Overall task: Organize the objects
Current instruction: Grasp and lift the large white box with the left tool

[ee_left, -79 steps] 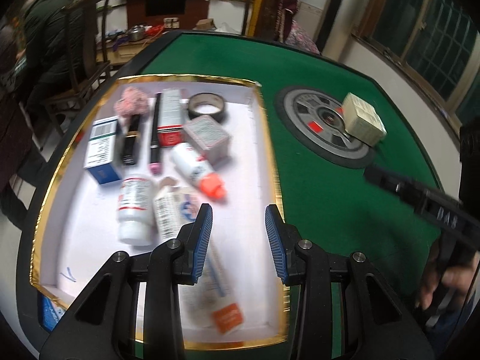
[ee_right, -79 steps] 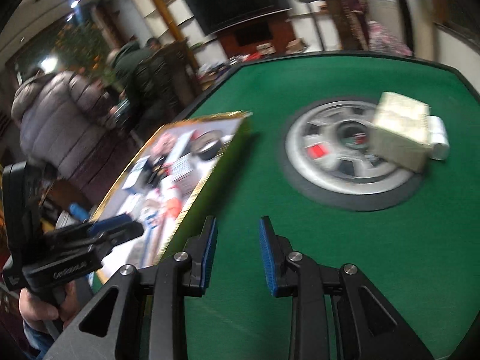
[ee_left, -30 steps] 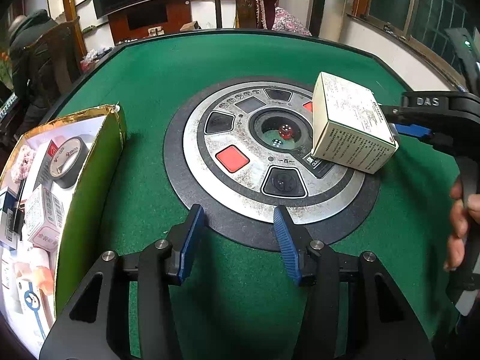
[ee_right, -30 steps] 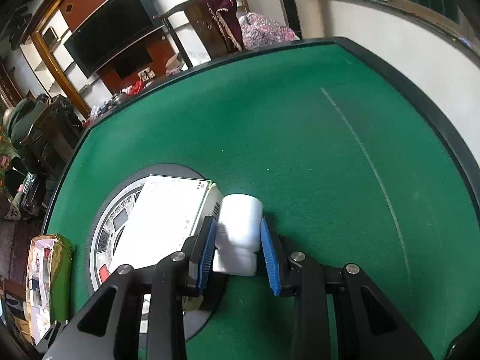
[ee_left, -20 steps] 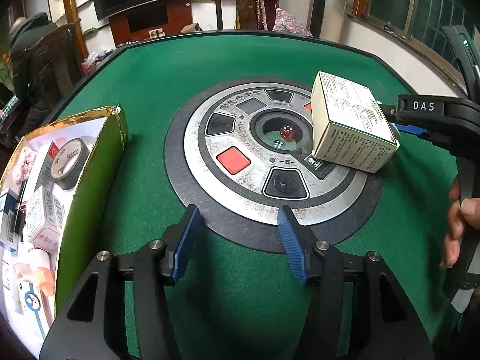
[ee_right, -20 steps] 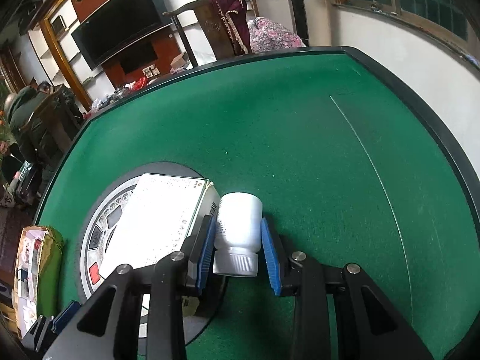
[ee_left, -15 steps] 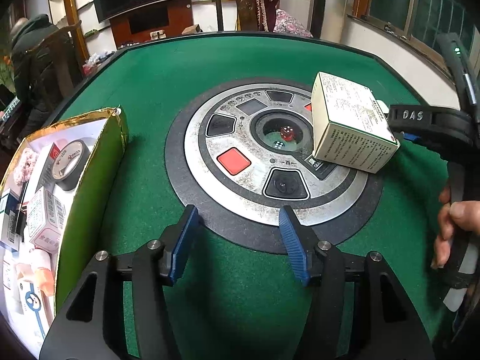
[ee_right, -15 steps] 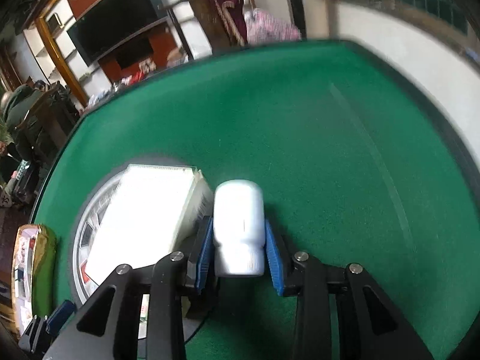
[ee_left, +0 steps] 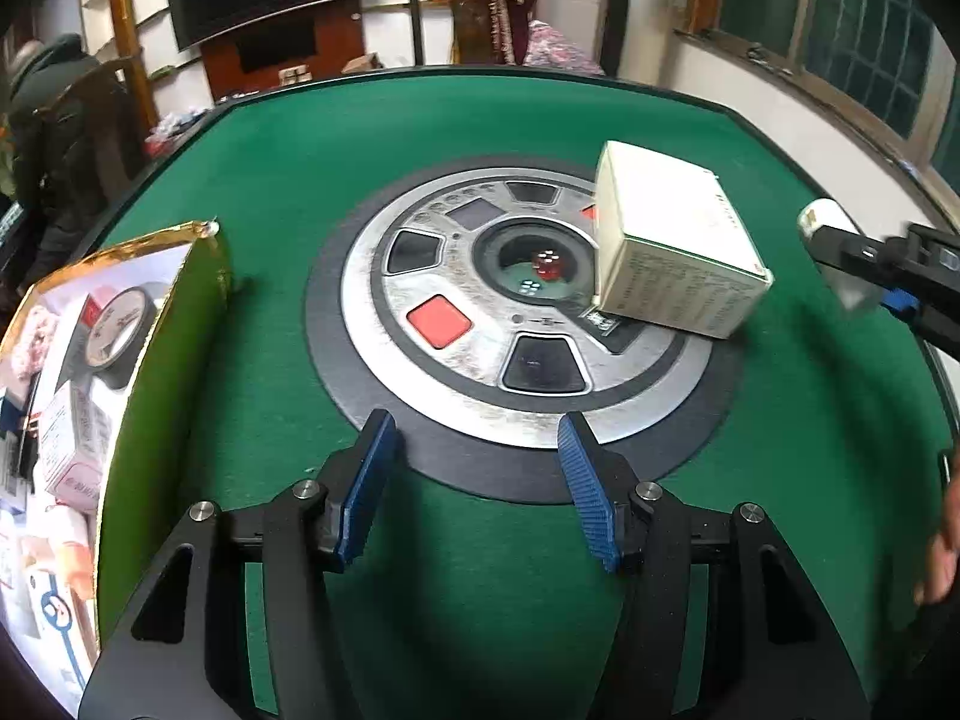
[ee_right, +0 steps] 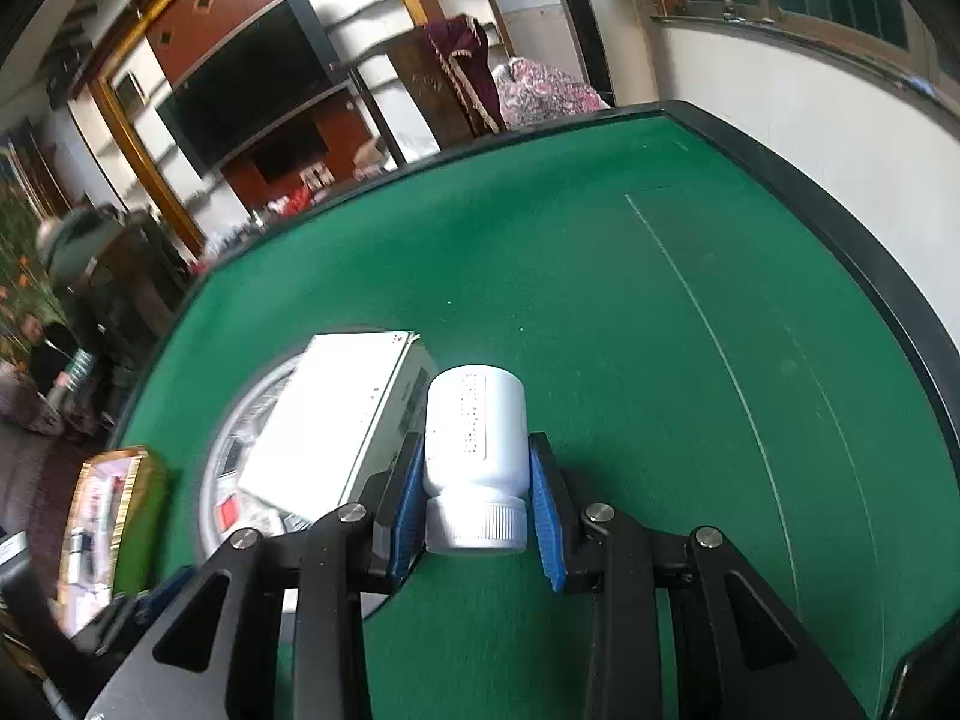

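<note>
My right gripper is shut on a white plastic bottle, cap toward the camera, lifted off the green felt. In the left wrist view that bottle shows at the far right, in the right gripper's fingers. A cream carton lies on the silver dice disc at the table's middle; the carton sits just left of the held bottle. My left gripper hovers open over the near rim of the disc, with nothing between its blue pads. The gold-edged box holds several small items at the left.
The green felt table has a raised black rim. A person in a dark coat and wooden chairs stand beyond the far left edge. A hand shows at the right edge of the left wrist view.
My right gripper has lifted the white bottle off the felt and drawn it away from the carton. My left gripper's jaws have widened a little; it has otherwise stayed where it was.
</note>
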### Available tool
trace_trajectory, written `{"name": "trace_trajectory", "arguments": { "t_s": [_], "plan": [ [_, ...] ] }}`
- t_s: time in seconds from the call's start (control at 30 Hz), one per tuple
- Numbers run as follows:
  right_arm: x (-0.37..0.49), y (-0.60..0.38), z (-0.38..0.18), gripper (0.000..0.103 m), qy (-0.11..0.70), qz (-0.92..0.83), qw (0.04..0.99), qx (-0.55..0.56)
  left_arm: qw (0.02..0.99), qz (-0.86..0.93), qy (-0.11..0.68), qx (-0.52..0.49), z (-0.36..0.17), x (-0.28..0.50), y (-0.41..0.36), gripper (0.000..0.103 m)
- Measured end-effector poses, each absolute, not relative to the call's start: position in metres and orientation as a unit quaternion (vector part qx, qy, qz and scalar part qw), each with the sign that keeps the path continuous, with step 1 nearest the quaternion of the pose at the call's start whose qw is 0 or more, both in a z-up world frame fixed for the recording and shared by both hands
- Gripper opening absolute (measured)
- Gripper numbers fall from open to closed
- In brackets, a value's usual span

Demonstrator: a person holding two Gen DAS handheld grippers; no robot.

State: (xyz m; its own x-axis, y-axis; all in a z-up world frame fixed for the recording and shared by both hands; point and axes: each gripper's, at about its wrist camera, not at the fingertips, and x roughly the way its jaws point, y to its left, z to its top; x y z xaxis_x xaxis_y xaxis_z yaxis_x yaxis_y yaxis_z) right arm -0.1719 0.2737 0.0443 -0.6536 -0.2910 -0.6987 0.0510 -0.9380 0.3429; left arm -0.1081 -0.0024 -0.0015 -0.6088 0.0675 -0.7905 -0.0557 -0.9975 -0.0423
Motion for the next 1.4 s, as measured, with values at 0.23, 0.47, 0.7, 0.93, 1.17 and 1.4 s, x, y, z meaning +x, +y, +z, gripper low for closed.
{"name": "trace_trajectory", "arguments": {
  "t_s": [0.23, 0.47, 0.7, 0.93, 1.17, 1.4],
  "plan": [
    [-0.149, 0.301, 0.059, 0.033, -0.180, -0.897, 0.121, 0.384, 0.128, 0.870, -0.089, -0.467, 0.020, -0.116, -0.002, 0.072],
    [-0.151, 0.310, 0.060, 0.033, -0.219, -0.891, 0.129, 0.377, 0.112, 0.861, -0.054, -0.494, 0.061, -0.165, 0.031, 0.080],
    [-0.153, 0.316, 0.062, 0.033, -0.247, -0.881, 0.145, 0.378, 0.113, 0.833, 0.059, -0.539, 0.068, -0.215, 0.082, 0.080],
    [-0.157, 0.317, 0.060, 0.033, -0.259, -0.874, 0.151, 0.382, 0.109, 0.813, 0.096, -0.564, 0.053, -0.235, 0.112, 0.080],
    [-0.159, 0.314, 0.061, 0.033, -0.257, -0.875, 0.150, 0.382, 0.069, 0.796, 0.143, -0.584, 0.025, -0.249, 0.119, 0.080],
    [-0.160, 0.308, 0.058, 0.033, -0.244, -0.878, 0.144, 0.385, 0.053, 0.836, 0.131, -0.531, 0.022, -0.219, 0.105, 0.076]
  ]
}}
